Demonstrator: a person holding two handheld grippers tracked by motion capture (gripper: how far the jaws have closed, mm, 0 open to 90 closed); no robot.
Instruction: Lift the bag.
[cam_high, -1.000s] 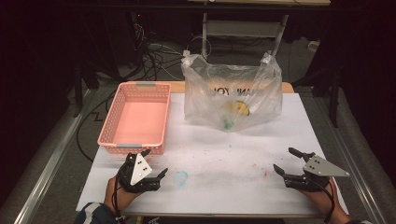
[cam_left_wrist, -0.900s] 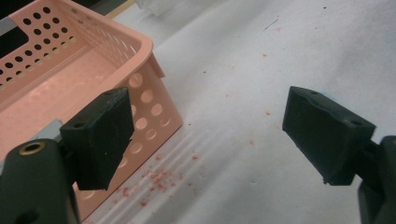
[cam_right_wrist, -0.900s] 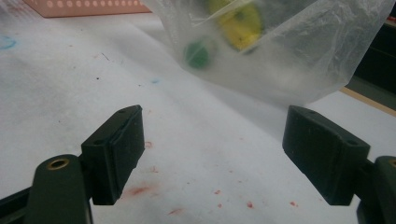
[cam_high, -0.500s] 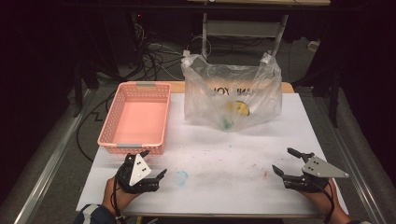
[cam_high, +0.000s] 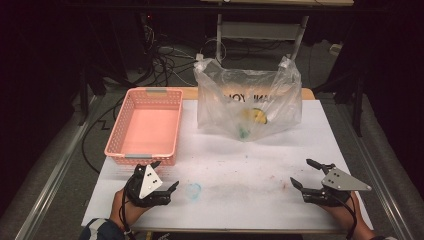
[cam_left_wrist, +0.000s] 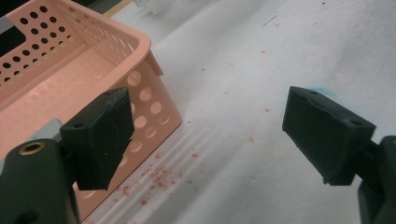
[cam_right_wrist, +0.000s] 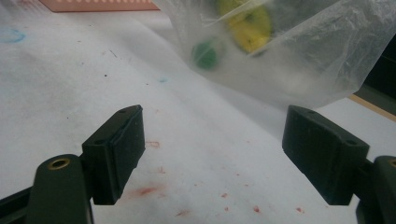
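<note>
Left gripper (cam_high: 164, 176): you held it gaping, empty, just beside the pink basket (cam_high: 145, 125).
Right gripper (cam_high: 306, 174): you held it wide apart, empty, well short of the plastic bag (cam_high: 250, 100) at the table's far side.

baskets – 1 pink basket (cam_high: 145, 125) | bags – 1 plastic bag (cam_high: 250, 102) | grippers – 2: left gripper (cam_high: 162, 180), right gripper (cam_high: 306, 174)

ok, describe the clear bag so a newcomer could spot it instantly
Start at the white table: at its far edge, right of the pink perforated basket, stands a clear plastic bag with its mouth open upward. It is the one see-through thing there, with mirrored dark lettering on its wall, and a yellow item and a small green one lying at its bottom.
</note>
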